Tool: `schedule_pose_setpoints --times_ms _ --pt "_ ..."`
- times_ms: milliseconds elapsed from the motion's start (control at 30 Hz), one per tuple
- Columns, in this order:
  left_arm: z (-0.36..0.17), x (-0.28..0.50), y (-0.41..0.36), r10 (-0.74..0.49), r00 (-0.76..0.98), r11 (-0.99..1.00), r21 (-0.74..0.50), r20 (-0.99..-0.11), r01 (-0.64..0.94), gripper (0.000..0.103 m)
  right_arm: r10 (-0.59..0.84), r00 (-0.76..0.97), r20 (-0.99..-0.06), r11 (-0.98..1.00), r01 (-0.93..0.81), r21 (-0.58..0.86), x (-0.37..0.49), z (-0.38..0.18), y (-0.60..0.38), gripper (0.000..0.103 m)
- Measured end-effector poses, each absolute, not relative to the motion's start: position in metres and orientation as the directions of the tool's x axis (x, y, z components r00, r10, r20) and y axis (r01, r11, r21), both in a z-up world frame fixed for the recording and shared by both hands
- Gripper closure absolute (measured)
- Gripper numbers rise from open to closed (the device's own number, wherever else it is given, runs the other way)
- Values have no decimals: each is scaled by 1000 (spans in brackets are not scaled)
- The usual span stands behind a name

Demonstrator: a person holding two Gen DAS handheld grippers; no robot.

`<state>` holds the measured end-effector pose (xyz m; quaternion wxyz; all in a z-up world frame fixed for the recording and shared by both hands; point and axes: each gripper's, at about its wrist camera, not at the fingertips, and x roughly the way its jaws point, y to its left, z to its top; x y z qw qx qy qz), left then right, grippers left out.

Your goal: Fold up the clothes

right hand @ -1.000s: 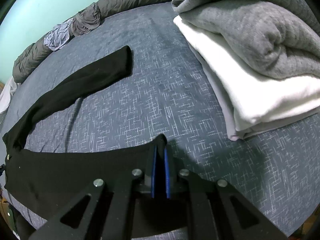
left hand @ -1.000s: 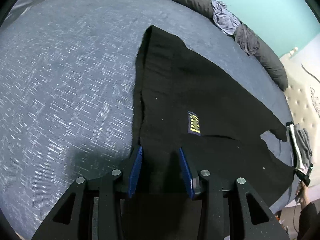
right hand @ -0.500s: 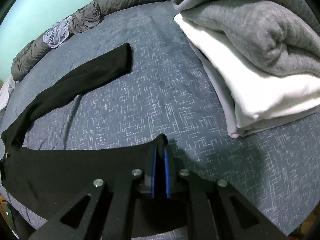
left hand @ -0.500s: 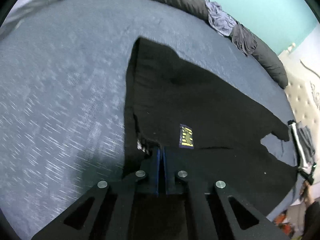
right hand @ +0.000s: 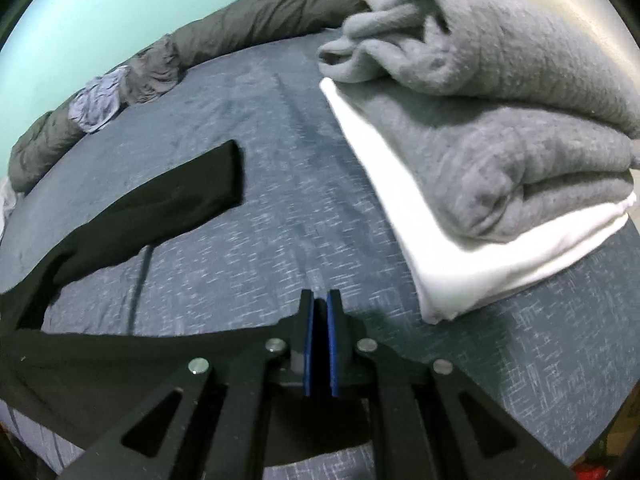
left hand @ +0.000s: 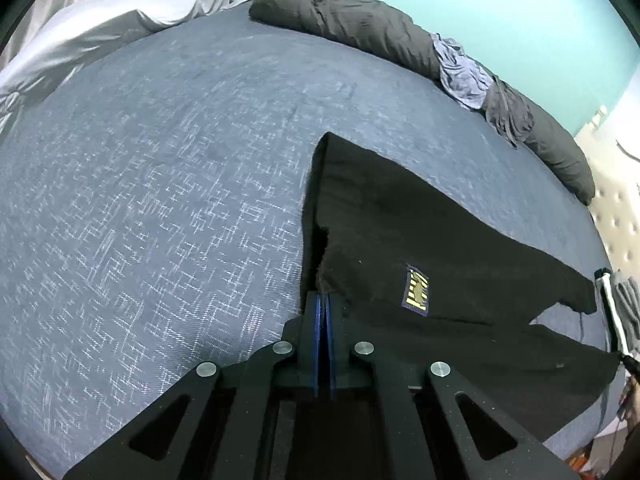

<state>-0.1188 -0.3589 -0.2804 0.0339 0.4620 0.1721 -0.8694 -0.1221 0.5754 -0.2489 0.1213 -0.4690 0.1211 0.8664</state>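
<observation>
My left gripper (left hand: 323, 300) has its jaws clamped on the near edge of the black long-sleeved fleece top (left hand: 420, 240), and my right gripper (right hand: 319, 300) pinches the hem, both lifting fabric off the blue patterned bed (left hand: 160, 200). To fold cleanly, I should raise both corners evenly, keep the hem taut between them, and carry it over towards the sleeve (right hand: 192, 184) lying beyond, steering clear of the stacked grey and white blankets (right hand: 500, 140) farther right.
</observation>
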Motion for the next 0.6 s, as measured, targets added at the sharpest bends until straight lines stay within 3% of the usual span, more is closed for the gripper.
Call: schedule_pose_setpoints --times_ms 233,433,500,533,600 --pt "-298 -119 -354 86 -525 -947 -233 -847 220 100 122 -479 -869 -941 -334 52 -136 -266 574 98" --pt "-299 -114 -351 68 -499 -952 -206 -864 227 90 170 -484 -859 -949 -316 -10 -133 -265 570 91" --pt "-295 -105 -350 89 -496 -953 -219 -863 210 74 155 -515 -843 -952 -306 12 -123 -256 573 88" --pt "-293 -99 -349 98 -498 -954 -223 -862 198 72 146 -532 -834 -951 -306 28 -116 -252 575 85" --pt "-291 -86 -347 115 -493 -955 -232 -863 184 55 116 -538 -835 -948 -310 68 -103 -252 581 61"
